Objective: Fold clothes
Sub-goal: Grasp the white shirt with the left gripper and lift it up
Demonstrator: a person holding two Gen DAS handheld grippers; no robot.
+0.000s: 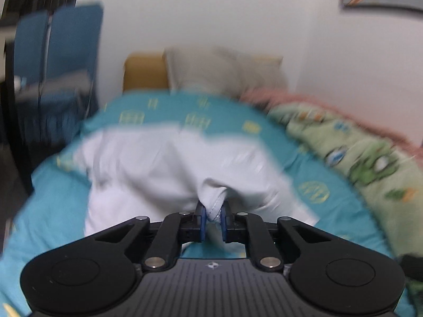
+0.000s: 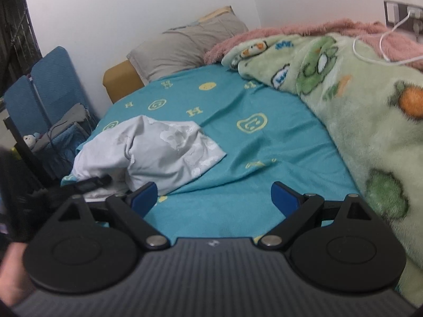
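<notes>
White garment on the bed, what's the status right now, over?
Left gripper shut on white garment hem. Right gripper open, empty, over teal sheet. Garment crumpled, unfolded. Green blanket alongside, not blocking.

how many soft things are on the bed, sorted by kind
white garment: 1
pillow: 1
blankets: 2, the green cartoon blanket and the pink fuzzy blanket
teal sheet: 1
Total: 5
</notes>
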